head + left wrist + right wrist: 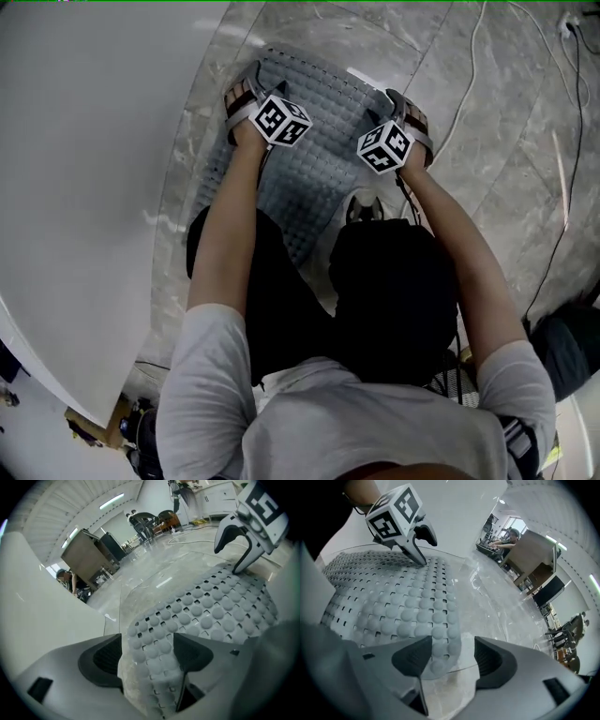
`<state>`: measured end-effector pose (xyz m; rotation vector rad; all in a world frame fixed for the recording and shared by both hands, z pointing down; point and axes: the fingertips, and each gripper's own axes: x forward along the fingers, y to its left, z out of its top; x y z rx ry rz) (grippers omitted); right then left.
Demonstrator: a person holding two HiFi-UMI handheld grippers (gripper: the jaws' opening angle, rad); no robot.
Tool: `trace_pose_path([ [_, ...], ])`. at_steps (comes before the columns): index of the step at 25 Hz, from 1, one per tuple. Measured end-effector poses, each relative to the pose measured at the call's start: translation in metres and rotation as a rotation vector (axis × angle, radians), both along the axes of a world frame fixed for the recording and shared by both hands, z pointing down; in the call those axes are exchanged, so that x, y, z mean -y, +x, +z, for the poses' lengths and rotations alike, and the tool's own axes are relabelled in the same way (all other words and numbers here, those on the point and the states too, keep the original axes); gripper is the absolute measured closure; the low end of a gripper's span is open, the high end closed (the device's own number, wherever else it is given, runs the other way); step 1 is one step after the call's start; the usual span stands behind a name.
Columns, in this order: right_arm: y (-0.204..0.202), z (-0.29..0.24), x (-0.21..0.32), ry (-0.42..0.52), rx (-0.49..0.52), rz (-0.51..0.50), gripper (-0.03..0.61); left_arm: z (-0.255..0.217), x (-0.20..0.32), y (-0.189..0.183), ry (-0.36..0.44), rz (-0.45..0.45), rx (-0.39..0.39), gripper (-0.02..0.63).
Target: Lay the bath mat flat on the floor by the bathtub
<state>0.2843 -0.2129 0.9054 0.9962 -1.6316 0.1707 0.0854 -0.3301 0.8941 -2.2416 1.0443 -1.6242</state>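
Grey bath mat (bumpy, perforated), flat on floor, beside bathtub

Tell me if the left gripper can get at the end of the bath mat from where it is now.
Probably yes: the left gripper hangs open right over the bath mat's end, with nothing between them, and the bathtub beside it leaves room.

In the head view my legs covered the near end of the bath mat, so its edge there stayed unseen. My left hand, my right hand and the marker cubes hid most of the left tongs and right tongs. The picture's left edge cut off the bathtub. A distant person was too small to make out.
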Motion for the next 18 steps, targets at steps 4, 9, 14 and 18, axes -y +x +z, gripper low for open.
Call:
trace_pose_path([
  [4, 0.000, 0.001, 0.003, -0.019, -0.058, -0.027, 0.302, -0.004, -0.018, -0.005, -0.071, 0.033, -0.079, 0.285],
  [9, -0.007, -0.016, 0.006, -0.010, -0.090, -0.056, 0.301, -0.026, -0.037, -0.008, -0.108, 0.114, -0.152, 0.287],
  [14, -0.052, -0.066, 0.006, 0.092, 0.030, -0.084, 0.367, -0.052, -0.057, -0.014, -0.061, 0.239, -0.072, 0.308],
  [18, -0.090, -0.112, 0.005, 0.191, 0.078, -0.107, 0.557, -0.087, -0.064, -0.008, 0.054, 0.314, -0.049, 0.425],
])
